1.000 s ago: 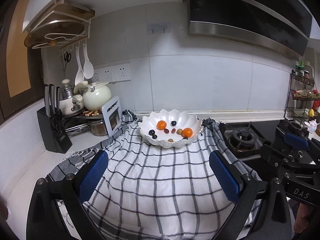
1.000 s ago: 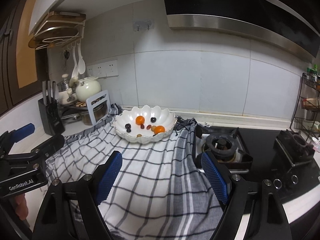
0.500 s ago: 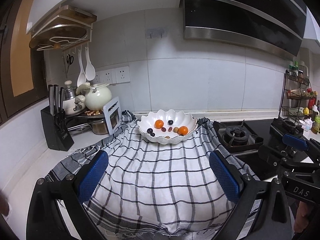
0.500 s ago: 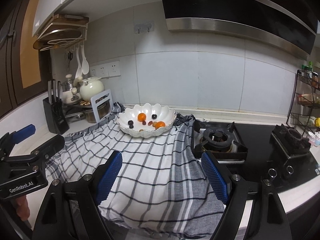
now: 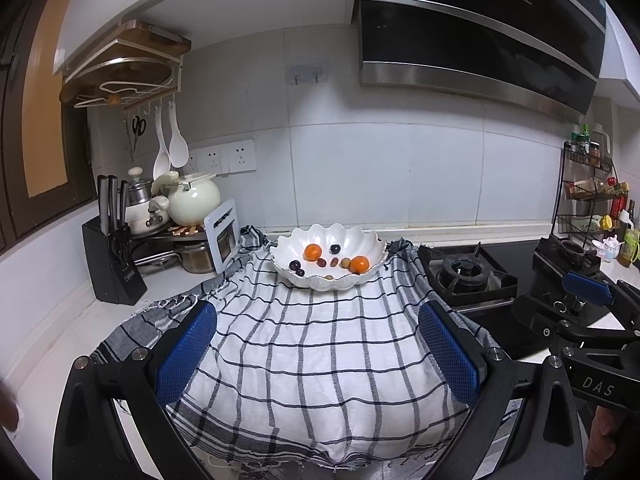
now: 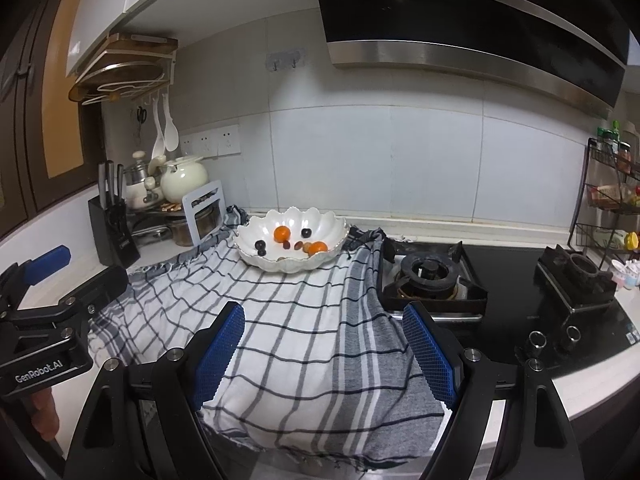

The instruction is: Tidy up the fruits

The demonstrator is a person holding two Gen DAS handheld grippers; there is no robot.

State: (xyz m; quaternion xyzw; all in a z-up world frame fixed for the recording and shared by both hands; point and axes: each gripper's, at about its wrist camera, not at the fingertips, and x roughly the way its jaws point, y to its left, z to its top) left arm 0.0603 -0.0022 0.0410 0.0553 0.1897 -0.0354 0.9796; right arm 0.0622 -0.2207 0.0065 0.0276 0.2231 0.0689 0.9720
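A white scalloped bowl [image 5: 374, 242] [image 6: 332, 224] stands at the back of a checked cloth [image 5: 320, 344] [image 6: 296, 320] on the counter. In it lie two oranges [image 5: 312, 251] [image 5: 359, 264] [image 6: 282, 233] [image 6: 318, 247], dark grapes [image 5: 335, 248] [image 6: 261, 245] and small brown fruits [image 5: 334, 261]. My left gripper [image 5: 318, 354] hangs open over the cloth's front edge, well short of the bowl, with nothing between its blue pads. My right gripper [image 6: 326, 354] is open too and holds nothing, over the cloth's front right part.
A gas hob [image 5: 464, 272] [image 6: 432, 276] sits right of the cloth. A knife block [image 5: 112, 264], pots and a kettle [image 5: 194, 200] crowd the left corner. A spice rack [image 5: 592, 196] stands at far right. Each gripper shows at the edge of the other's view.
Both grippers have drawn back from the bowl toward the counter's front edge; the bowl looks smaller and the cloth's fringed front hem has come into view. Jaws unchanged.
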